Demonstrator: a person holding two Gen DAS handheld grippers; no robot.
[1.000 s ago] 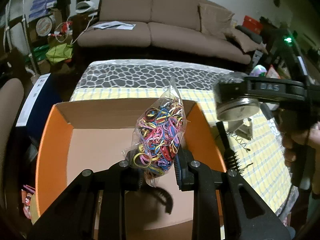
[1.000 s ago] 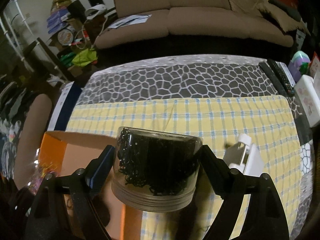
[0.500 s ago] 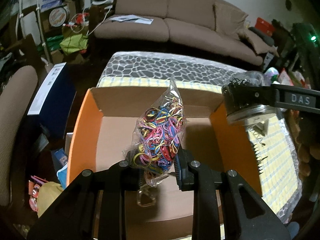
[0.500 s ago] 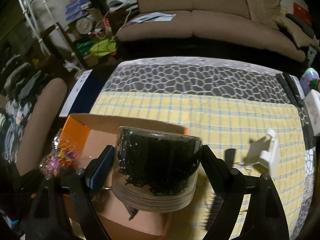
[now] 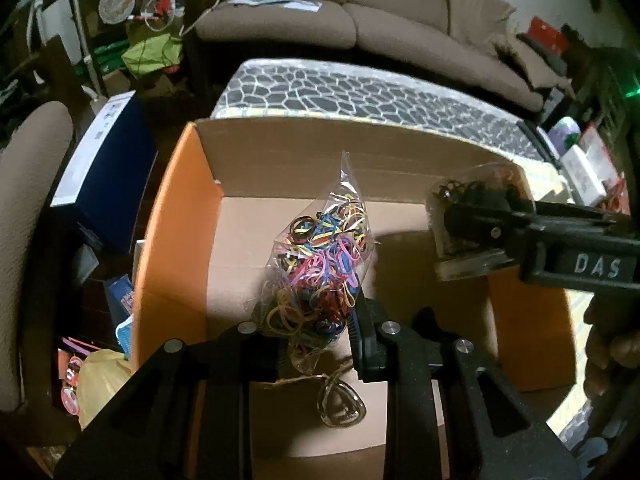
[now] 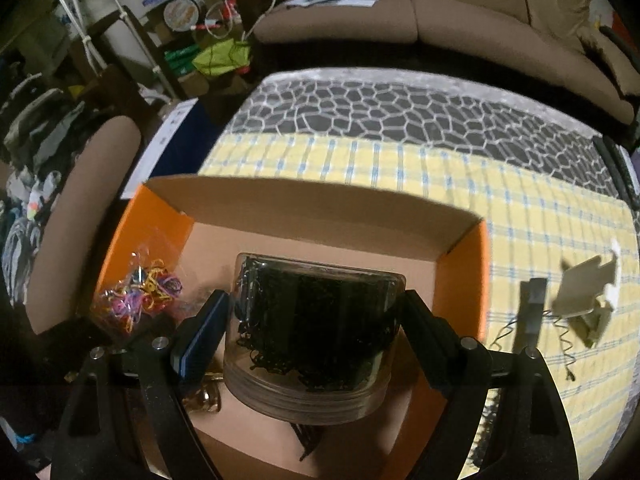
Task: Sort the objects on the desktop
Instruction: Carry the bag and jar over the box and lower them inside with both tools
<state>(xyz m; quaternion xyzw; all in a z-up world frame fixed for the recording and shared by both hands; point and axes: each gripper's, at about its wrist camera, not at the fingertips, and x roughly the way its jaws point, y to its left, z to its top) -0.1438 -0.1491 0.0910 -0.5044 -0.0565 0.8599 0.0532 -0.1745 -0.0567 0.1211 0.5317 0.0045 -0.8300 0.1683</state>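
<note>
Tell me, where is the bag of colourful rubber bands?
The left claw pinches the bag of rubber bands above the open cardboard box, left of the clear jar.

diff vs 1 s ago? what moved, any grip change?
Both hands carried their loads from over the yellow checked cloth to above the open cardboard box, and lower. The clear tub of black bands is now over the box floor. Grips unchanged: left gripper clamps the bag of coloured rubber bands, right gripper clamps the tub.

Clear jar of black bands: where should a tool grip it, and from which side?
Across the jar's round wall, above its lid, which faces the camera: one pad each side, as the right tool holds it over the box.
</note>
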